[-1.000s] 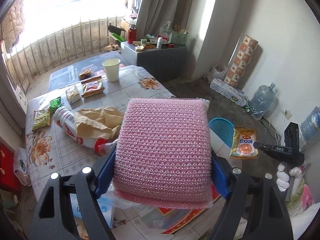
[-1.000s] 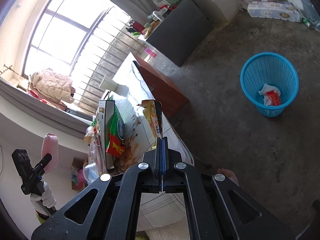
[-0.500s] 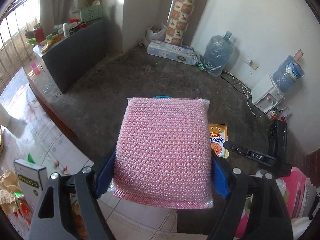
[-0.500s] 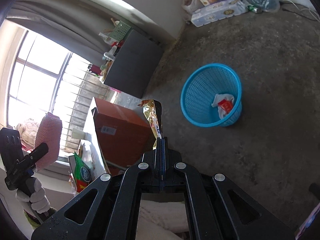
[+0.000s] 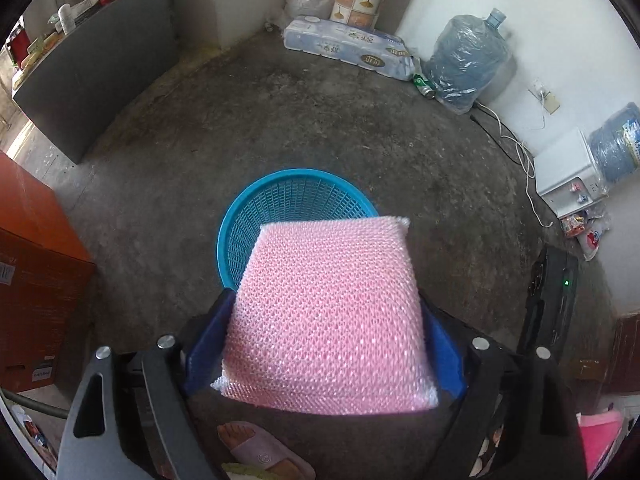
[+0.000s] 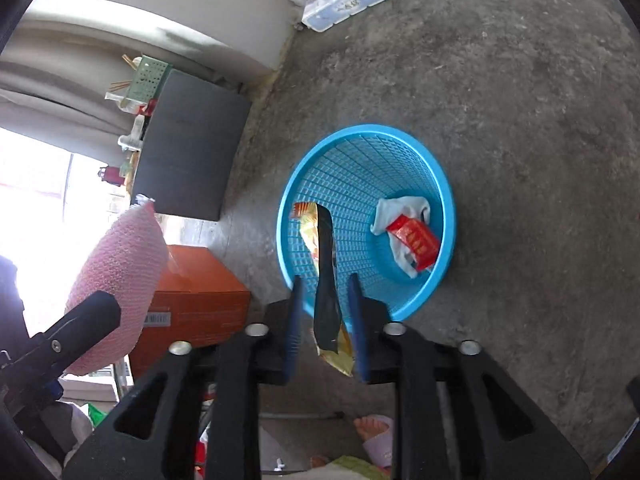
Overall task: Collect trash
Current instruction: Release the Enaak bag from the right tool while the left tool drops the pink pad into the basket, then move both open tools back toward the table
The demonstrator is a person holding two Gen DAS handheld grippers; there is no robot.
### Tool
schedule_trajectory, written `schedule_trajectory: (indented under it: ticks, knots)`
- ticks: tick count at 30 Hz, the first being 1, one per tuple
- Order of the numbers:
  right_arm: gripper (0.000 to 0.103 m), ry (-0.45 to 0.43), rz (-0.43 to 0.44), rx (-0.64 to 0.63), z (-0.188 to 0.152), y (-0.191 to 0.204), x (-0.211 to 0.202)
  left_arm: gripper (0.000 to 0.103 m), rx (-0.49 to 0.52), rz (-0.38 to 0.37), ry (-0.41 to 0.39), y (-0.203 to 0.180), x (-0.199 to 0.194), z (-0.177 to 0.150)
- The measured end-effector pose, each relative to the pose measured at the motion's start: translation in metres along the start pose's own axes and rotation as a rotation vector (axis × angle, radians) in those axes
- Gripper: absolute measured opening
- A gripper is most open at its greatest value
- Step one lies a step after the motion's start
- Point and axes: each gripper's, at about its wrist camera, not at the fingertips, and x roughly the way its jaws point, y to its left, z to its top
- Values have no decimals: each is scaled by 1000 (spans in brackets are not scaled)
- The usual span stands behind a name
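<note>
A pink bubble-wrap pack [image 5: 328, 320] sits between the blue jaws of my left gripper [image 5: 326, 306], just above the near rim of the blue mesh basket [image 5: 280, 184]. These jaws are opening, but their pads still touch the pack's sides. My right gripper [image 6: 324, 280] hangs over the basket [image 6: 400, 136] with its jaws opening. A snack wrapper [image 6: 326, 312] hangs loose between them, edge-on, with a gap on both sides. A white rag and a red packet [image 6: 414, 240] lie in the basket. The pink pack [image 6: 120, 272] also shows at the left of the right wrist view.
An orange carton [image 5: 36, 264] stands left of the basket and a dark cabinet [image 5: 100, 72] behind it. A pack of paper rolls [image 5: 348, 48], a water bottle [image 5: 468, 60] and a cable line the far wall. A foot in a slipper [image 5: 260, 452] is below.
Both grippers swung from the littered table down over the blue basket. The right jaws went from shut on the snack wrapper to apart, and the wrapper now hangs free.
</note>
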Motion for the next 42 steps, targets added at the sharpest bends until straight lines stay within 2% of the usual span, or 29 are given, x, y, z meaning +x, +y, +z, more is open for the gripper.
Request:
schedule_trajectory:
  ticks: [2,4,6,10,15,20,24,29,31,34,36,38,42]
  knots:
    - [46,20,-46,18,4,-8,17,85,-25,18,4,6,13,4]
    - [46,34,-56,57,3,-20,23,85,-57,14,19,14,22,4]
    - [46,32,-42,71,-3,-26,18,85,-63,-18,20,19,22,0]
    - [46,23,-56,46,-13,-31,3,85,-43,-12,-3,26,9,-8]
    - [46,-5,-52,24,-18,-31,-18,85,-34,-37,-56,32,-34,-16]
    - [46,-40,-34,-45,-33,-14,-56,85,7,-76,-143,40,-115,-44]
    - [52,-71,10,-122,-50,5,-92,85,65,-82,-231,51,-194,-100]
    - [59,-73,67,-237,-84,32,-131,85,-51,-79,-351,103,-292,-191]
    - [62,-62,98,-280,-96,43,-143,85,-115,-13,-432,132,-331,-231]
    - [64,-51,137,-336,-109,60,-158,85,-232,126,-535,170,-378,-292]
    - [64,-38,169,-366,-118,72,-164,85,-316,174,-579,191,-400,-333]
    - [64,-22,201,-396,-127,86,-166,85,-392,188,-611,207,-411,-370]
    - [65,46,289,-454,-152,120,-160,85,-490,208,-617,227,-406,-425]
